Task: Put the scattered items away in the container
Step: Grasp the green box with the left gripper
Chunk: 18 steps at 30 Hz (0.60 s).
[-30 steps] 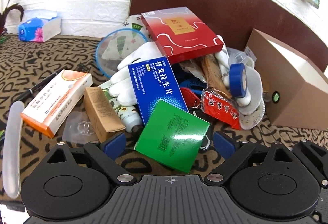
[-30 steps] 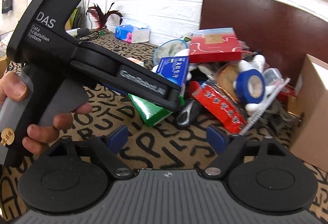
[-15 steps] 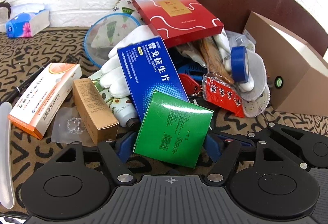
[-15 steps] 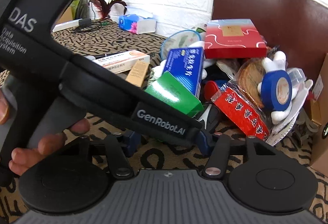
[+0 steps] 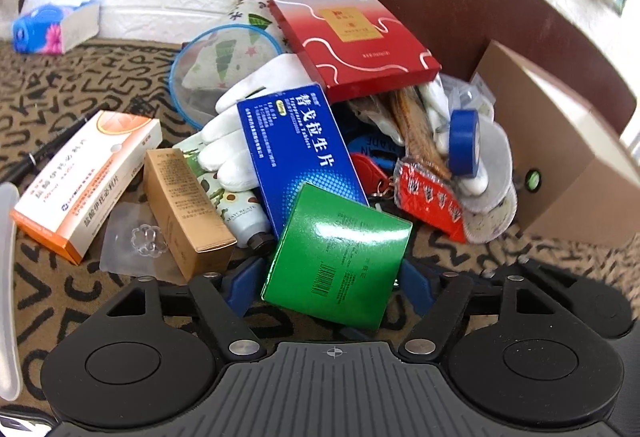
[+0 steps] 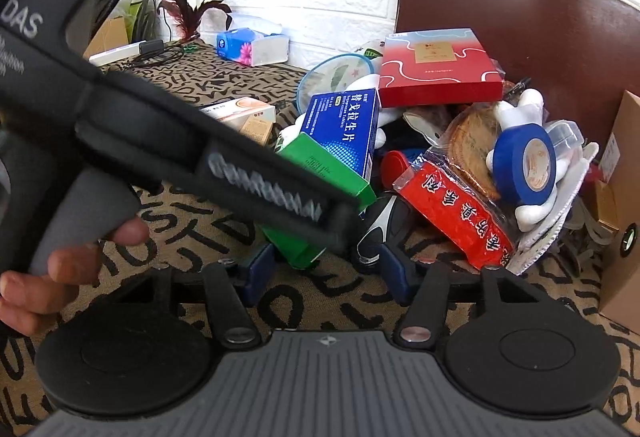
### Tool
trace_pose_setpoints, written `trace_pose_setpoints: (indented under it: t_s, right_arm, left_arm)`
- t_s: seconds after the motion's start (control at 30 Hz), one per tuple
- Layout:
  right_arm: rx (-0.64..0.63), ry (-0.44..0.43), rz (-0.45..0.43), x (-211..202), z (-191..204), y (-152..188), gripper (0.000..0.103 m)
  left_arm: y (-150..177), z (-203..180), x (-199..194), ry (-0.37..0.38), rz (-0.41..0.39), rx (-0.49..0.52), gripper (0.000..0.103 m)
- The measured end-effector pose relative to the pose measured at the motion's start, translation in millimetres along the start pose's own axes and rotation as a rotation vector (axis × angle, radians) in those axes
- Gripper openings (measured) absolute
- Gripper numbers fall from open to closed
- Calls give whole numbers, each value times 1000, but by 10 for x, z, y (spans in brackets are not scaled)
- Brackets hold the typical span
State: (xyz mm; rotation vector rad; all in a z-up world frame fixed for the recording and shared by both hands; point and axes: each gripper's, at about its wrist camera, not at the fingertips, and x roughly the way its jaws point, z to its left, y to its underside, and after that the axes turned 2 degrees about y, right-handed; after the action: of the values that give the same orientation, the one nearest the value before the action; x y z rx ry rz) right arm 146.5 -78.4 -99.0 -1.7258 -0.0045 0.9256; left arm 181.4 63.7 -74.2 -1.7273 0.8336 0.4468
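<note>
A glossy green box (image 5: pixel 340 257) leans on a blue medicine box (image 5: pixel 296 149) at the near edge of a heap. My left gripper (image 5: pixel 328 285) has a blue pad against each side of the green box, and its jaws are opening slightly. My right gripper (image 6: pixel 326 273) sits just behind it, jaws opening. The green box's lower corner (image 6: pixel 296 253) and a black-and-silver item (image 6: pixel 374 237) lie ahead of its pads, untouched. The brown cardboard container (image 5: pixel 560 165) stands to the right of the heap.
The heap also holds a red flat box (image 5: pixel 352 37), a blue tape roll (image 5: pixel 464 145), a red snack packet (image 5: pixel 428 197) and white gloves (image 5: pixel 256 105). To the left lie an orange-white box (image 5: pixel 80 181) and a tan box (image 5: pixel 184 205). A person's hand (image 6: pixel 60 265) holds the left tool.
Both grippers have moved in toward the heap. The left jaws narrowed from well apart to the sides of the green box. The right pads also came closer together.
</note>
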Motion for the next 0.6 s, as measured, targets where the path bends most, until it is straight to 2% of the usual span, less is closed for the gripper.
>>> trace_pose_setpoints:
  t_s: [0.27,0.6]
  right_arm:
    - [2,-8,14,57,15,-12,56]
    - [37,-6,12,-46,-33,35,49]
  left_arm:
    - [32,-109,64,-13,21,61,79]
    - [33,-210,44,-15,37,81,77]
